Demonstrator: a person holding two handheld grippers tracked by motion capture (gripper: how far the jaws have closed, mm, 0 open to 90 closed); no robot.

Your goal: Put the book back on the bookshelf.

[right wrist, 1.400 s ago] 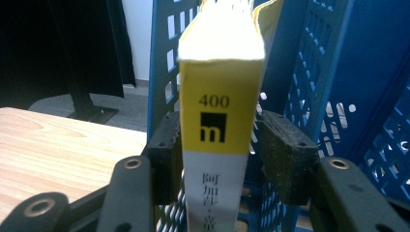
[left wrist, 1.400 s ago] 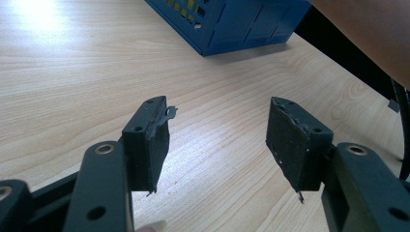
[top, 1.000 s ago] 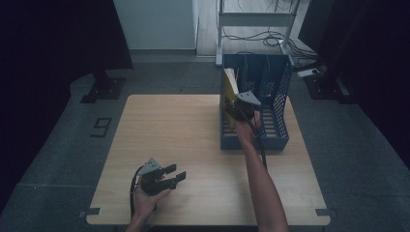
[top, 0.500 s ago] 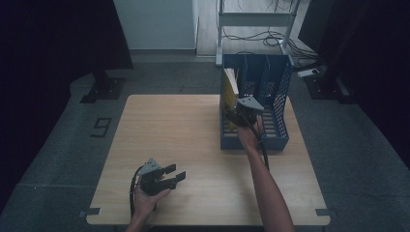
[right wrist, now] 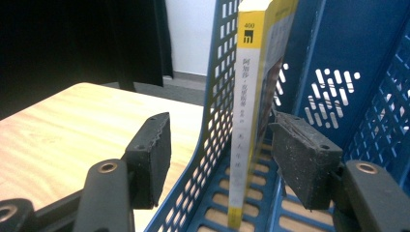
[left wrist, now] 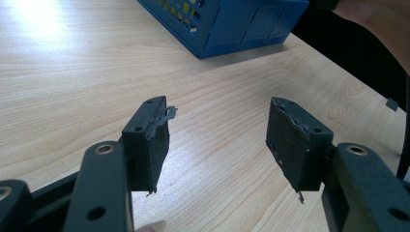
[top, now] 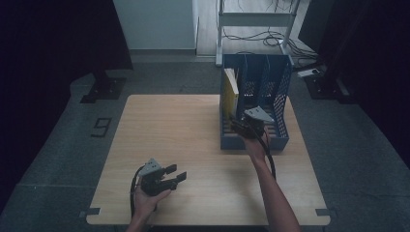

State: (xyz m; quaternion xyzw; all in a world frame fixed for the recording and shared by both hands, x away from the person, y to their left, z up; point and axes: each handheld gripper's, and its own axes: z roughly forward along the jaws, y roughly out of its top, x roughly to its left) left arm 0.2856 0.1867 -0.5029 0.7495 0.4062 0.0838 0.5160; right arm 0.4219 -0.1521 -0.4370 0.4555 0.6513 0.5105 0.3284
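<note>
Nearest the person, the left gripper (top: 173, 175) is held low over the pale wooden table (top: 169, 135) with its jaws spread and nothing between them. Farther off, the right gripper (top: 241, 126) is seen at the blue perforated plastic file rack (top: 278, 87), its jaws parted after small shifts, astride the rack's outer wall and the yellow-and-white paperback book (right wrist: 251, 111), no pad pressing. The book is stood upright in the leftmost compartment, long axis vertical, so the right hand is judged much nearer
</note>
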